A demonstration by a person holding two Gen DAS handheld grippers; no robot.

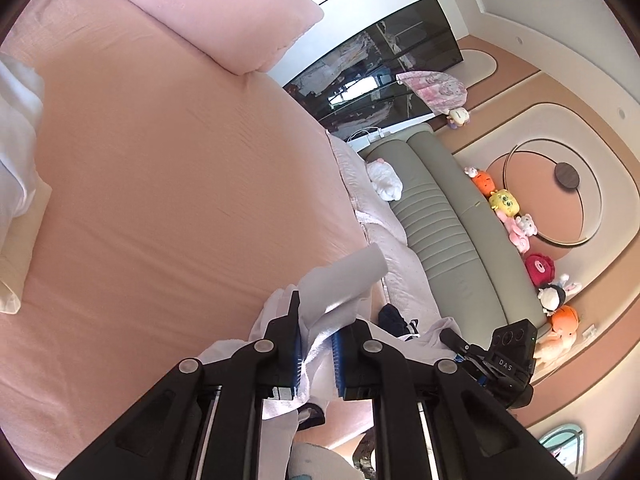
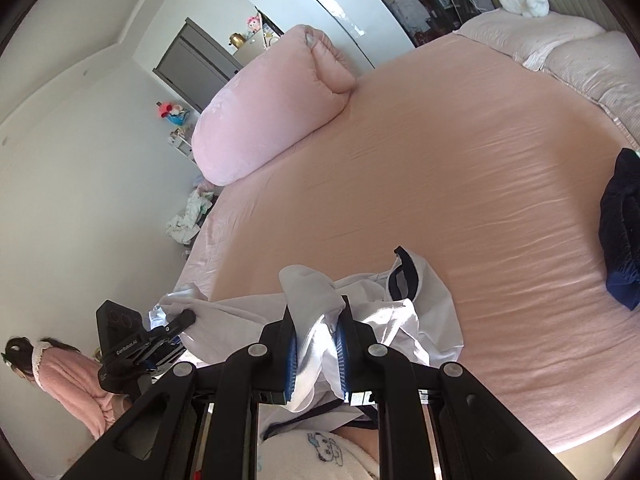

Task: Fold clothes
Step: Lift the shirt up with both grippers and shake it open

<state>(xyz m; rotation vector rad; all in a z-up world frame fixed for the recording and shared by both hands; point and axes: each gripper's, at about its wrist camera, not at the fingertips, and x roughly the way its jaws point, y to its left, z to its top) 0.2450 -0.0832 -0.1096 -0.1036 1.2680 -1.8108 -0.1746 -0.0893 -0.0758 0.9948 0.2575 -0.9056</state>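
- We hold the white garment in both tongs at the near edge of the bed; its navy-trimmed part lies on the sheet just ahead of the right tongs.
- Left tongs: clenched on a bunch of the white cloth, which stands up between the blue pads.
- Right tongs: clenched on another bunch of the same cloth, with a fold of it rising above the fingertips.
- Governing relation: the garment spans from one pair of tongs to the other, so we judge its long axis to run along the near edge of the bed, with the open sheet ahead of both.
- We judge the step in hand to be lifting and spreading the garment before laying it flat.
- Surroundings: a pink rolled quilt at the far left edge, a dark navy garment at the right edge, pale pillows at the far right corner.
- The middle of the bed is bare; nothing stands in the way there.
- A person in pink stands beside the bed, apart from the work.
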